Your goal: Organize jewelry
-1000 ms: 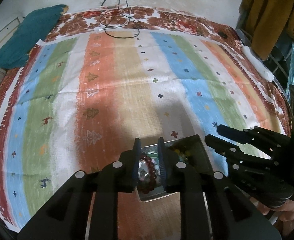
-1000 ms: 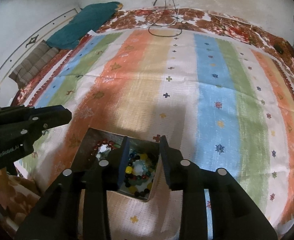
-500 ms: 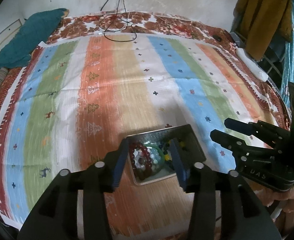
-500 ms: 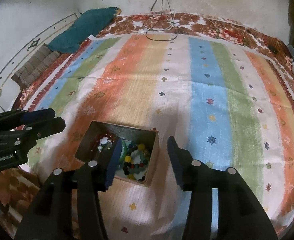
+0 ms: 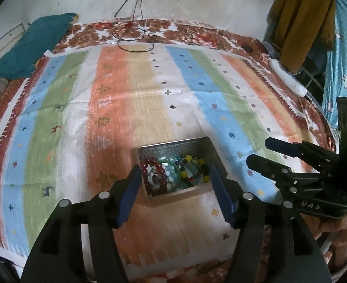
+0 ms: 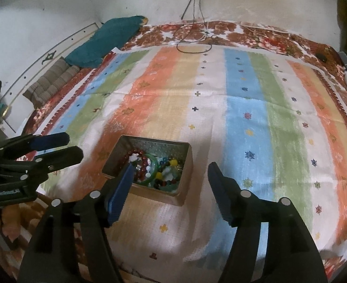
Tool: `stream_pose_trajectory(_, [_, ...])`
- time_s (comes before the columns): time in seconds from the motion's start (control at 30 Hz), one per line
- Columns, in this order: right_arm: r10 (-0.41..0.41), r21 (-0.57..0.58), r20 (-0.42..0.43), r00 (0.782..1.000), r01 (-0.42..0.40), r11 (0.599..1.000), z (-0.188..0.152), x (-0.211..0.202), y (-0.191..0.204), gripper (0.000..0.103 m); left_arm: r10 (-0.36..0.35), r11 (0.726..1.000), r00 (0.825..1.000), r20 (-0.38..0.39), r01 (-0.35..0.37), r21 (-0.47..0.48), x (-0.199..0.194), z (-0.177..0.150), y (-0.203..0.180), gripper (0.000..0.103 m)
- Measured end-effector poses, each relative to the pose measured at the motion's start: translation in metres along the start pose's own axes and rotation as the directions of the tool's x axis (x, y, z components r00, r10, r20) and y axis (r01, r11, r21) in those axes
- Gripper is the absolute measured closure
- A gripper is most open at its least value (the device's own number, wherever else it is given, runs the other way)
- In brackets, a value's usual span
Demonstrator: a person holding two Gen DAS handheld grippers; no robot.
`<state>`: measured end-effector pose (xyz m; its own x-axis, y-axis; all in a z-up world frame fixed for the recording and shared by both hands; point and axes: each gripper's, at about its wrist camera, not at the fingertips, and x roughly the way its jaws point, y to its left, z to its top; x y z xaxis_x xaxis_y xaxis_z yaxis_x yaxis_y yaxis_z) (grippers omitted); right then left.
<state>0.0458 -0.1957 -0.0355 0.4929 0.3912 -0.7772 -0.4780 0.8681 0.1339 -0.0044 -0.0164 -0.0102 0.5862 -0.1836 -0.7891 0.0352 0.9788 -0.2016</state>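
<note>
A small metal tin (image 5: 206,142) sits on the striped cloth, holding a red bead bracelet (image 5: 153,165), a green bangle (image 5: 175,166) and a multicoloured bead bracelet (image 5: 195,165). My left gripper (image 5: 175,172) hovers just short of the tin with its jaws opening and nothing gripped between them. My right gripper (image 6: 171,167) hangs over the near side of the tin (image 6: 188,162), its jaws also opening and holding nothing. Each wrist view also shows the other gripper: the right gripper (image 5: 260,151) to the right of the tin, the left gripper (image 6: 72,145) to its left.
The striped cloth (image 5: 116,118) covers a bed with a floral border. A teal pillow (image 5: 31,47) and a black cable (image 5: 133,40) lie at the far end, and a folded brown blanket (image 6: 53,80) at the far left. A mustard garment (image 5: 300,18) hangs at the right.
Both grippers have opened wide and drawn back from the tin. The red bracelet that sat between the left jaws now lies in the tin with the other pieces.
</note>
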Motion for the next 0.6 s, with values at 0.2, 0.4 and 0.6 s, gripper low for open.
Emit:
stream_pose_trajectory(0.2, [-0.015, -0.002, 0.027, 1.0, 0.015, 1.0, -0.009, -0.012, -0.003, 0.026, 0.004, 1.0, 0.999, 0.033, -0.005, 0.023, -0.013, -0.014, -0.009, 0.019])
stream_pose_trajectory(0.4, [-0.002, 0.009, 0.059, 0.998, 0.001, 1.0, -0.018, -0.023, -0.006, 0.014, 0.025, 0.999, 0.997, 0.069, -0.027, 0.029, -0.023, -0.021, -0.014, 0.007])
stream_pose_trajectory(0.6, [0.011, 0.002, 0.089, 0.996, -0.011, 1.0, -0.023, -0.03, -0.005, 0.006, 0.041, 0.999, 0.995, 0.095, -0.044, 0.027, -0.027, -0.024, -0.015, 0.006])
